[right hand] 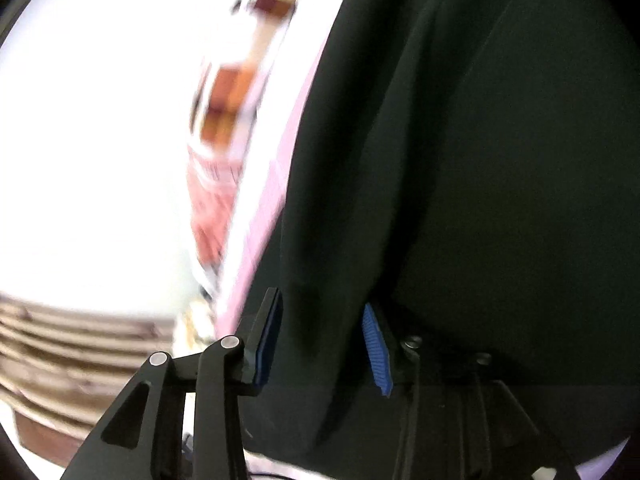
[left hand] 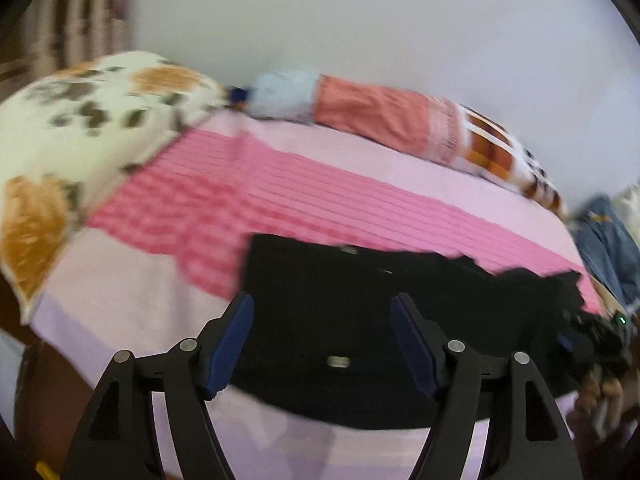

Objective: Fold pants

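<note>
While the black pants [left hand: 360, 320] lie folded near the bed's [left hand: 120, 292] edge—both hand-held grippers gape apart.

The left wrist view looks forward and down along its fingers [left hand: 240, 340] from above the bed [left hand: 320, 184], black pants [left hand: 340, 312] spread just beyond the fingertips. The right wrist view, rolled sideways, sits very near the same pants [right hand: 460, 180], fabric between its fingers [right hand: 266, 344]. Both views share the pants and the bed.

no readable text, no labels, brands, numbers or signs in either view, both pictures blurred by motion, small metal tabs on the black pants [left hand: 340, 320] too smeared to read
</note>
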